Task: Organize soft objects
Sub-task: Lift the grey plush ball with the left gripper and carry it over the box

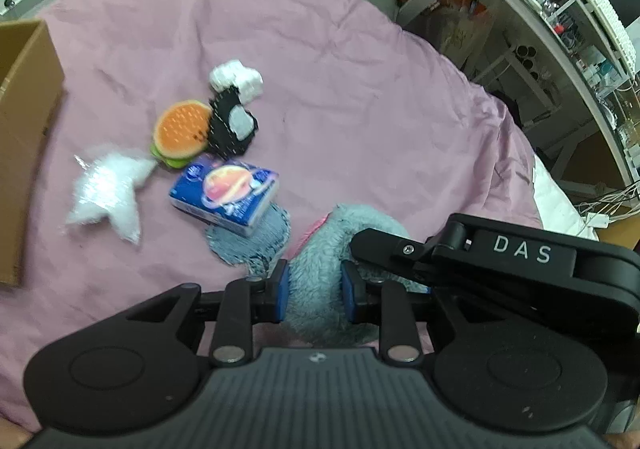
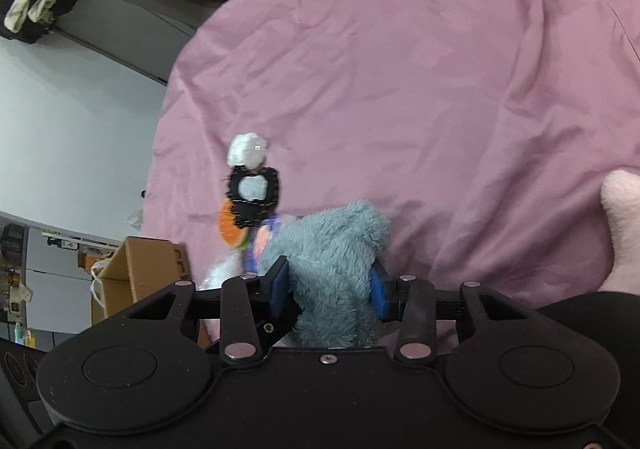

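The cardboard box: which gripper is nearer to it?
Left, I judge. The left gripper has the cardboard box just to its left; the right gripper sits farther right.

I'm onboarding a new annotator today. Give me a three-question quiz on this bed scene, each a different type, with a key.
1. True or false: both grippers are shut on the blue-grey plush toy.
2. Multiple choice: what lies between the burger toy and the plush toy? A) tissue pack B) a shoe C) a cup
3. Fill in: the cardboard box sits at the ___ edge of the left wrist view.

Key: 1 true: left gripper and right gripper both clamp it. 2 A. 3 left.
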Motion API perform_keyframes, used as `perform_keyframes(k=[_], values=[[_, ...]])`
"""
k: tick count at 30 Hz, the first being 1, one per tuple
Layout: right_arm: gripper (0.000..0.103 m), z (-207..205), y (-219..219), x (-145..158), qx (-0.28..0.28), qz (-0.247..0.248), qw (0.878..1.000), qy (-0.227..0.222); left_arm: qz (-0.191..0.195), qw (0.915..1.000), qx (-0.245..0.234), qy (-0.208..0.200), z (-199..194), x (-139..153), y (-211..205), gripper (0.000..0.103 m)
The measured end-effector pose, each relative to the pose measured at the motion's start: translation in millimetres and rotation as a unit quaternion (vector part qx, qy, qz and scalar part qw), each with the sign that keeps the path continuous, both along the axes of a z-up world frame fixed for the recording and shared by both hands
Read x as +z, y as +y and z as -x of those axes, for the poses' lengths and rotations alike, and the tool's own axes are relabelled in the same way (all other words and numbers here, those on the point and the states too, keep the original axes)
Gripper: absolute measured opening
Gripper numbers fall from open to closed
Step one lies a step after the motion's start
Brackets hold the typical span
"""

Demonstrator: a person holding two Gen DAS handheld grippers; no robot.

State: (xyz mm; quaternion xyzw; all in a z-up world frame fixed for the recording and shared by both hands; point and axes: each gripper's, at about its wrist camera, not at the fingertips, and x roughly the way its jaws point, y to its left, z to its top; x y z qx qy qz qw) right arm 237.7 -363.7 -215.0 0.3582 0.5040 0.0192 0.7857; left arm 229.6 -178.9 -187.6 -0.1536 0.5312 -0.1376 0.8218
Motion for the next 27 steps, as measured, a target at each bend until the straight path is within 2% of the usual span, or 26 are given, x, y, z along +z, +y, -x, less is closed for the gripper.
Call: perform_keyframes(k=[15,27], values=[[0.041,0,50,53,0.05,0.001,0.997,-0.053,0.003,0.9975,0.043,-0.056,19,53,55,0.025],[0.041,-11,118,84,0.091,0.008,0.992,-0.084,0.016,0.9925,0.083,-0.088,23,80,123,0.025]])
